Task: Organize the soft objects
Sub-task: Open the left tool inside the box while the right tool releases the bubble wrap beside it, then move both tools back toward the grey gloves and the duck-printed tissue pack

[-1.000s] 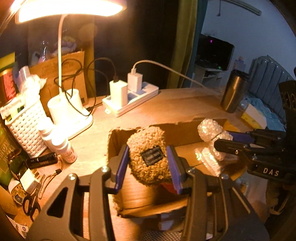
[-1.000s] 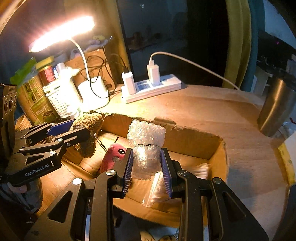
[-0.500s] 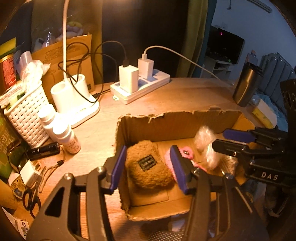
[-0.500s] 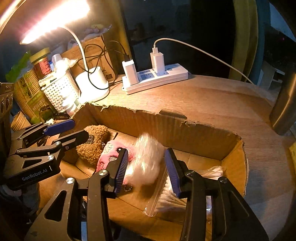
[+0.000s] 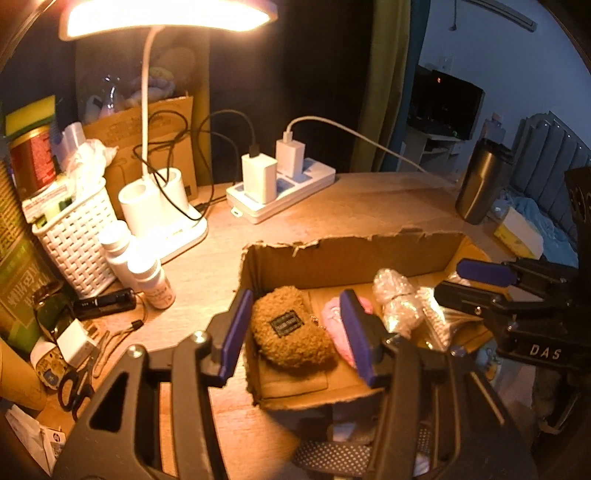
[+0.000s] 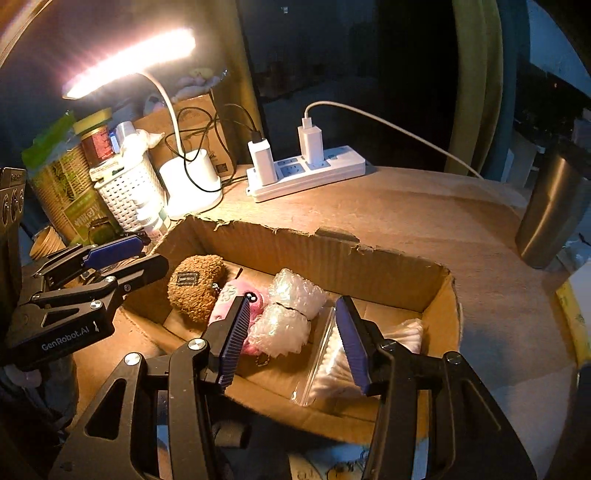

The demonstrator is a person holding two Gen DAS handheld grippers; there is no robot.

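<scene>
Two plush toys [image 6: 197,286], one box [image 6: 332,258]

A lit desk lamp [image 5: 166,16] glows over the wooden table [image 5: 369,210]; olive curtain [image 5: 384,85] behind.

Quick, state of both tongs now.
Left tongs: open, empty, above the brown plush.
Right tongs: open, empty, above the bubble wrap.
</scene>
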